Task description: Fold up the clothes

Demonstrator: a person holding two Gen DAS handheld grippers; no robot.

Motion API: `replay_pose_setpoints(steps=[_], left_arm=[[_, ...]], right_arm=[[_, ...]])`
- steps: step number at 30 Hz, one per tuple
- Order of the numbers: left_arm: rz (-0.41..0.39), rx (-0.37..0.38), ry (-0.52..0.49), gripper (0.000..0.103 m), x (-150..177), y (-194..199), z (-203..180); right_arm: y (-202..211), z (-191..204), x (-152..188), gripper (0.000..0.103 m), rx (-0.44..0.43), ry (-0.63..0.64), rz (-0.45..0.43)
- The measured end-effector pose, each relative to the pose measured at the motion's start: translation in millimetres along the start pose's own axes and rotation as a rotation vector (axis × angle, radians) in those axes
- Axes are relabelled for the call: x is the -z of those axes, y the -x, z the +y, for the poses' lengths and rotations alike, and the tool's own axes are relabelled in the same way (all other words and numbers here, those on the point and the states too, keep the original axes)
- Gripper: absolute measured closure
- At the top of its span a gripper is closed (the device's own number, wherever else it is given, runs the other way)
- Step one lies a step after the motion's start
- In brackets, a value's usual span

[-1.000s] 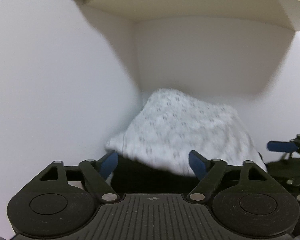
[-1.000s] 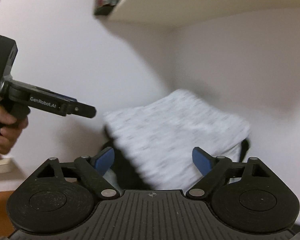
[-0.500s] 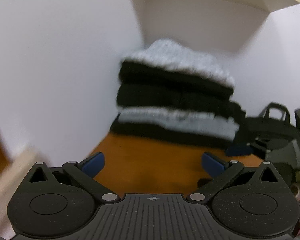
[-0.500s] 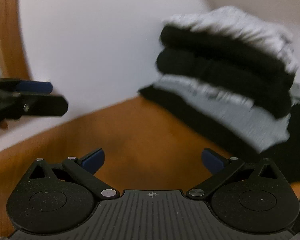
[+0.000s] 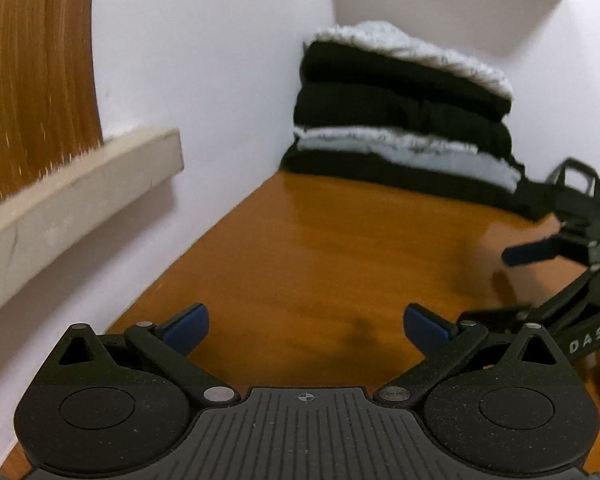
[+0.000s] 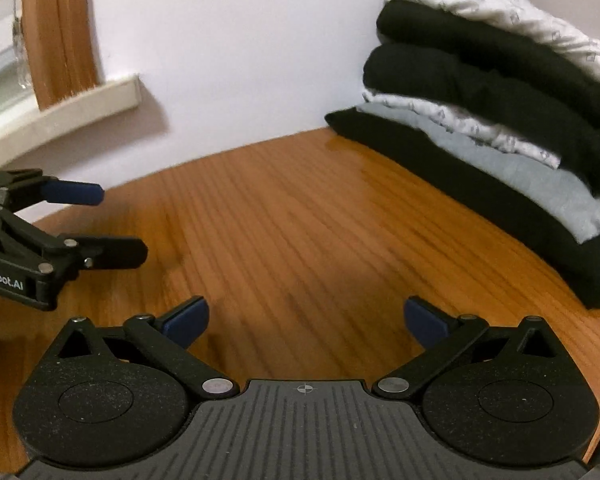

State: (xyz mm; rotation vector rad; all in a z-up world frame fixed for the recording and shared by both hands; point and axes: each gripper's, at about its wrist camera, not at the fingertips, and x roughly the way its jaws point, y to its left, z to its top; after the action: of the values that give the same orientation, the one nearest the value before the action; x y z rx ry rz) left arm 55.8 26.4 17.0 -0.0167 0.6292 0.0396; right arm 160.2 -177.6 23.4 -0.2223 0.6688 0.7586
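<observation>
Both the left gripper [image 5: 306,324] and right gripper [image 6: 306,318] gape wide and empty above the bare counter [image 6: 320,220]; the folded stack [image 6: 500,120] sits far right, cornered out of the way.

A glossy orange-brown wooden table [image 6: 300,208] with lengthwise grain (it meets the white wall at its far edge) carries one stack of folded clothes [image 6: 488,120]. The stack sits in the corner, well beyond the blue fingers [image 6: 188,320] and off to their right: black layers alternating with pale grey and white patterned ones, a white piece on top.
</observation>
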Motion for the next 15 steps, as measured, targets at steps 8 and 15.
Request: replay_pose_setpoints(steps=[8, 15], left_arm=[[0.069, 0.034, -0.035, 0.0, 10.8, -8.4, 5.5], [0.076, 0.034, -0.061, 0.0, 12.8, -7.6, 2.1]], right_arm=[[4.6, 25.6, 10.4, 0.0, 0.152, 0.004, -0.032], [17.7, 33.0, 23.0, 0.0, 0.208, -0.153, -0.016]])
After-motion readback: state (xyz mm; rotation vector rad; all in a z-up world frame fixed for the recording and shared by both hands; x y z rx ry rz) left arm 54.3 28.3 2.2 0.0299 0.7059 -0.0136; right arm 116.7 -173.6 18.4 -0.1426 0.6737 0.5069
